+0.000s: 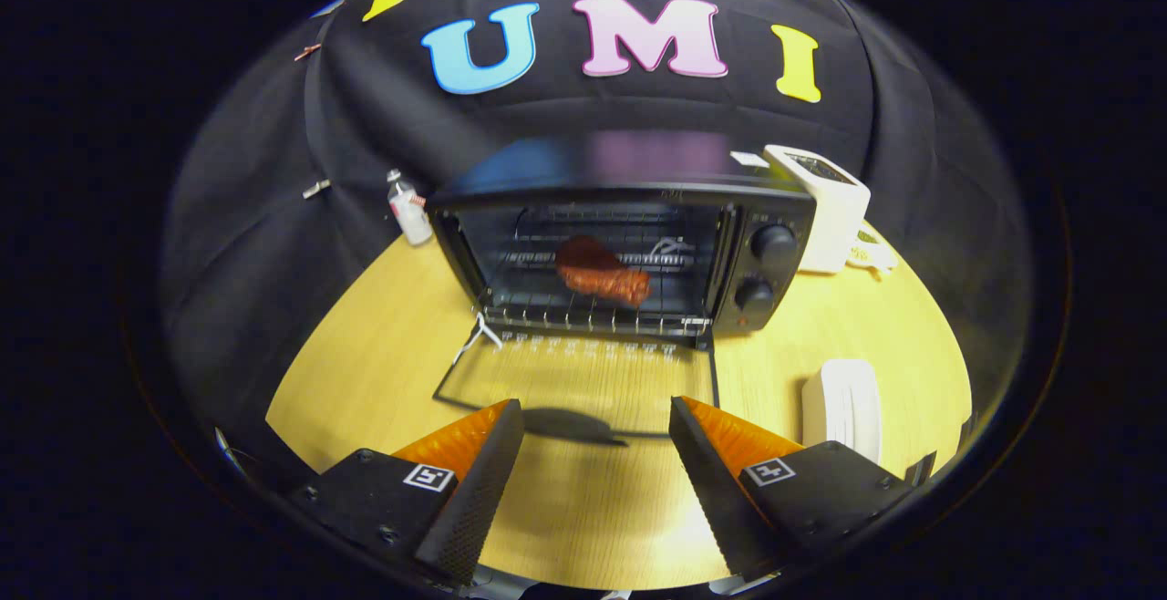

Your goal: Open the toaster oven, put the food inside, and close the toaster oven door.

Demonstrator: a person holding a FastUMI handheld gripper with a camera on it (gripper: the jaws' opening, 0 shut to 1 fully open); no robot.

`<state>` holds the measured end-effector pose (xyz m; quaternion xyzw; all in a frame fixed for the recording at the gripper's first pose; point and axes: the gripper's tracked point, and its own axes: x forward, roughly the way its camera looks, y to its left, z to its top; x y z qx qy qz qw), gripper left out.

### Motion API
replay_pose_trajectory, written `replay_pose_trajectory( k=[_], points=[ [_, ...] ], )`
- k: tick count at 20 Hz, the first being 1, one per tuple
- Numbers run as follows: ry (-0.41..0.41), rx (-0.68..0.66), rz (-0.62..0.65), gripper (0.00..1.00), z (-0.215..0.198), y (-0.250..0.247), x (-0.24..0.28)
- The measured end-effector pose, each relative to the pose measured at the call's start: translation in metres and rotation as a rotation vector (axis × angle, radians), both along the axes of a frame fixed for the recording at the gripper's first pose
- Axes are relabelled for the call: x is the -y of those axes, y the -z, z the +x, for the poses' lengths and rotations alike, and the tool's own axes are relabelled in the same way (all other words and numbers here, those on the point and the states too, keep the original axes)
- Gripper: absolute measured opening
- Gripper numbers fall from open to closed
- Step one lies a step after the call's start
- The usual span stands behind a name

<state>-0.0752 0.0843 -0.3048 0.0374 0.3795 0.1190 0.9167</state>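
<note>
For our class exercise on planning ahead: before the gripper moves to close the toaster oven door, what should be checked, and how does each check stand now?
1. Food rests inside on the rack: ok.
2. Toaster oven door closed: not ok, it lies folded down flat on the table.
3. Gripper is free: ok, fingers wide apart, nothing between them.
4. Door's front edge reachable: ok, it lies just ahead of the fingertips.
5. Food clear of the door's swing: cannot tell for sure, though it sits well back.

On my wooden worktop point(365, 372) I've got a small bottle point(408, 210), a white toaster point(825, 208), and a white block point(843, 408).
</note>
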Motion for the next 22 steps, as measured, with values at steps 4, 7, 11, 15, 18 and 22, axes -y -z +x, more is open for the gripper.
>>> replay_pose_trajectory(
  k=[4, 7, 11, 15, 18, 22],
  points=[
    [-0.023, -0.083, -0.038, 0.99, -0.021, 0.036, -0.010],
    [-0.023, -0.143, -0.062, 0.99, -0.034, 0.064, -0.019],
    [0.011, -0.189, -0.086, 0.99, -0.030, 0.085, -0.025],
    [0.076, -0.212, -0.086, 0.99, -0.013, 0.096, -0.029],
    [0.125, -0.240, -0.096, 0.99, -0.002, 0.100, -0.026],
    [0.117, -0.171, -0.100, 0.99, -0.001, 0.080, -0.025]
  ],
)
